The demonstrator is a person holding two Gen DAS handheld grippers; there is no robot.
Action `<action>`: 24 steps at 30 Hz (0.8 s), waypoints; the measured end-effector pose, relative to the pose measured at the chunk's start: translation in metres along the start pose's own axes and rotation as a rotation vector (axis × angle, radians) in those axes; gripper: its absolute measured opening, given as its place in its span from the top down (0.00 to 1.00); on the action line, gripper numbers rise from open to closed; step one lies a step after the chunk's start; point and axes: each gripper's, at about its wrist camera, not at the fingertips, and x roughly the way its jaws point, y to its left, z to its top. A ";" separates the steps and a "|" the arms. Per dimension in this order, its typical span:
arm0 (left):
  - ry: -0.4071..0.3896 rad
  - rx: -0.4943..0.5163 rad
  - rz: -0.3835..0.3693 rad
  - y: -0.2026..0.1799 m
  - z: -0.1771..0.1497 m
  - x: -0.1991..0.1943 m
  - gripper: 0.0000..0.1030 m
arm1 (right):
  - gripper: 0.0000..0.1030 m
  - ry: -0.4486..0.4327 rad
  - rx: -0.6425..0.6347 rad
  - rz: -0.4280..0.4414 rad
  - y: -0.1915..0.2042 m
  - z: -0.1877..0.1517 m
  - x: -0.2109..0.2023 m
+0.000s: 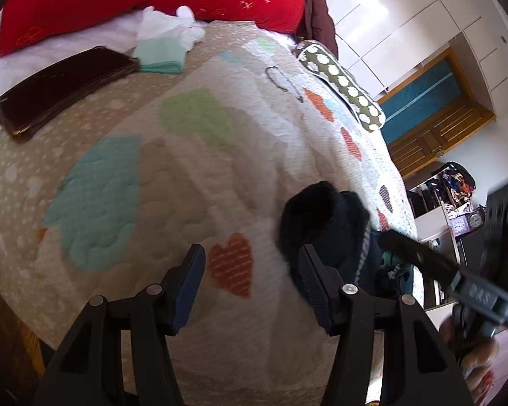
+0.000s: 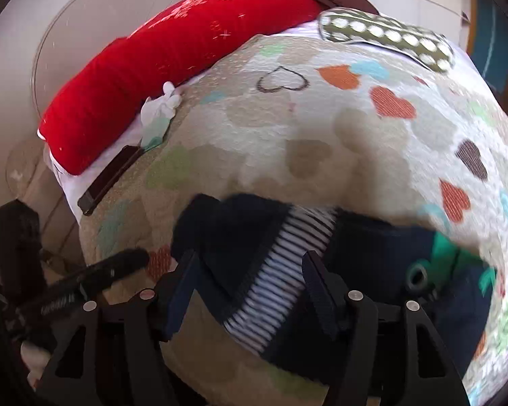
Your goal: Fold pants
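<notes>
Dark navy pants (image 2: 372, 247) with a black-and-white striped band (image 2: 281, 274) lie bunched on the heart-patterned quilt (image 2: 321, 128) near the bed's front edge. My right gripper (image 2: 247, 291) is open, its fingers straddling the striped band just above the cloth. In the left wrist view the pants (image 1: 325, 226) show as a dark lump at the right. My left gripper (image 1: 250, 287) is open and empty over the quilt (image 1: 193, 182), its right finger (image 1: 313, 280) at the pants' edge. The right gripper's finger (image 1: 420, 253) shows beyond the pants.
A red pillow (image 1: 152, 3), white and mint folded cloths (image 1: 166, 44), a dark phone case (image 1: 61, 91) and an olive dotted cushion (image 1: 342, 84) lie at the bed's far side. Wooden cabinet and cluttered shelves (image 1: 447, 189) stand to the right of the bed.
</notes>
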 end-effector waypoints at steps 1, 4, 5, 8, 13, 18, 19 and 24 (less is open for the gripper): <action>0.003 -0.003 0.001 0.003 -0.001 0.000 0.45 | 0.34 0.006 -0.045 -0.010 0.012 0.006 0.008; 0.007 -0.006 0.004 0.009 -0.007 -0.002 0.45 | 0.33 0.054 -0.111 0.000 0.037 0.017 0.027; 0.008 -0.007 0.003 0.009 -0.007 -0.003 0.45 | 0.33 0.088 -0.135 -0.013 0.049 0.017 0.035; 0.006 -0.003 0.002 0.011 -0.009 -0.006 0.45 | 0.33 0.162 -0.197 -0.124 0.064 0.023 0.068; 0.001 0.003 0.010 0.014 -0.011 -0.010 0.45 | 0.31 0.267 -0.241 -0.238 0.058 0.021 0.115; -0.002 0.026 0.003 0.006 -0.009 -0.004 0.45 | 0.73 0.210 -0.177 -0.145 0.035 0.028 0.097; 0.005 0.040 -0.003 0.001 -0.009 0.000 0.45 | 0.74 0.198 -0.147 -0.112 0.027 0.028 0.090; 0.022 0.155 -0.042 -0.031 -0.016 0.020 0.35 | 0.75 0.148 -0.049 -0.016 0.008 0.030 0.063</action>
